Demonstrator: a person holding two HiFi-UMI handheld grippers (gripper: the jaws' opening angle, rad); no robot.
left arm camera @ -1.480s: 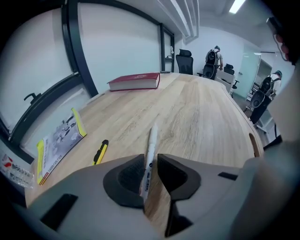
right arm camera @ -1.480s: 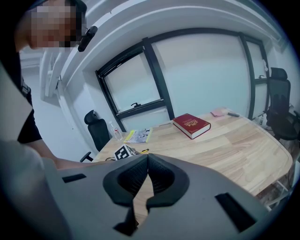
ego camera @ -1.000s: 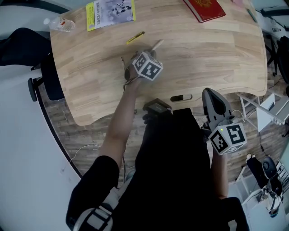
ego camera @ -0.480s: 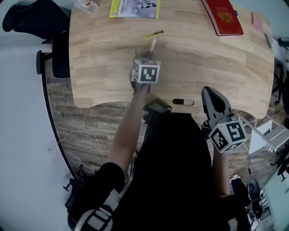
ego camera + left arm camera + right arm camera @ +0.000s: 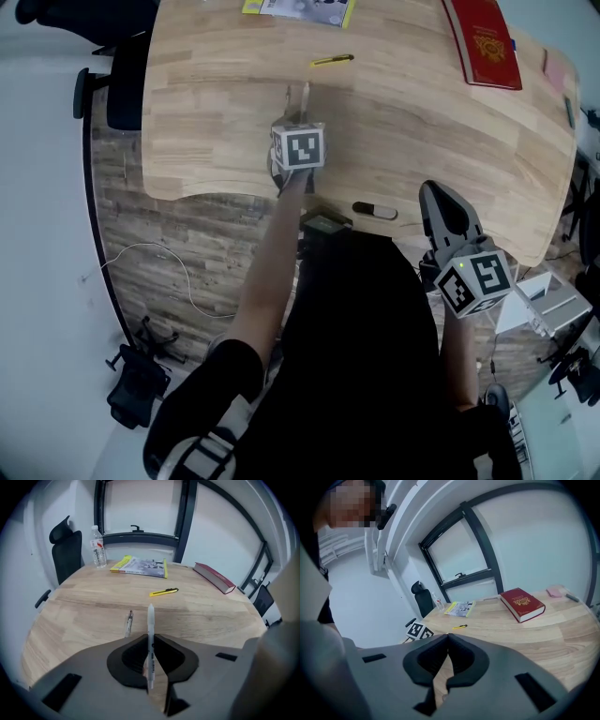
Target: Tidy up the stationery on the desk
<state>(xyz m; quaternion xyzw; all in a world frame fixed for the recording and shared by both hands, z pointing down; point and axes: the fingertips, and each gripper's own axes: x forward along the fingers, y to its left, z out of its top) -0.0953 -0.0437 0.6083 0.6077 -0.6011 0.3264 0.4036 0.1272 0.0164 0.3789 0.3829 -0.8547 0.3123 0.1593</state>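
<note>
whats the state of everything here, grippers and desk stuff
left gripper: shut on the white pen
white pen: gripped, pointing forward over the desk
right gripper: shut, empty
yellow utility knife: lying flat on the desk
clear pen: lying loose on the desk
red book: closed, flat
magazine: closed, flat
water bottle: upright, capped

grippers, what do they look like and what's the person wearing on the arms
The left gripper and right gripper both have grey wedge-shaped bodies with black jaw pads. Each carries a white cube printed with black square markers. The person wears a black short-sleeved top.
</note>
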